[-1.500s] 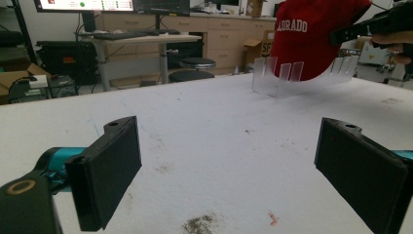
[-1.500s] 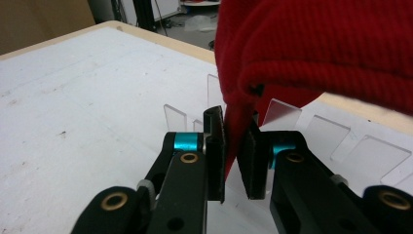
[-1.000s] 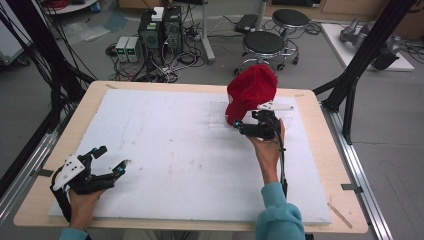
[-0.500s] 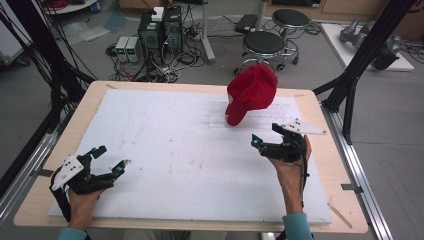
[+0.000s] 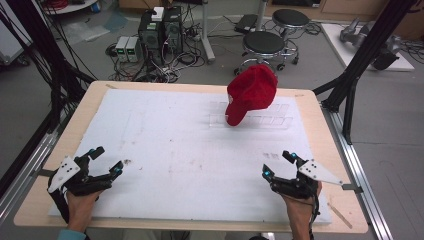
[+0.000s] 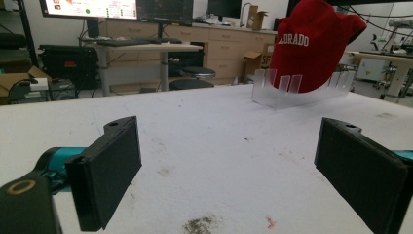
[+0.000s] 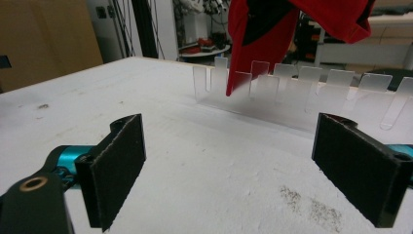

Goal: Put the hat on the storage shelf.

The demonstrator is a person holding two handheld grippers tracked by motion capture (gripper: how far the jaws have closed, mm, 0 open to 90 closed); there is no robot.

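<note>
Red cap [image 5: 251, 97] perched on a clear plastic rack [image 5: 252, 120] at the far right of the white-topped counter [image 5: 175, 150], brim hanging down toward the near side. White lettering on the cap's front in the left gripper view [image 6: 311, 46], partly readable, first letters hidden. Rack [image 7: 302, 90] a row of upright transparent tabs on a clear base, cap [image 7: 292, 24] draped over the tabs at the left end in the right gripper view.

Left hand-held gripper [image 5: 102, 162] at the near left corner of the counter, released, jaws spread wide with bare white surface between them, grasping nothing. Right hand-held gripper [image 5: 279, 164] at the near right, likewise released and empty, jaws well apart, pointed toward the rack. Both well apart from the cap.

Small dark smudges on the counter surface [image 6: 200, 225] just ahead of the left jaws, and speckled marks [image 7: 311, 204] near the right ones.

Beyond the far edge, on the floor: two round black stools [image 5: 265, 45] and a cluster of computer boxes with tangled cables [image 5: 160, 35].
</note>
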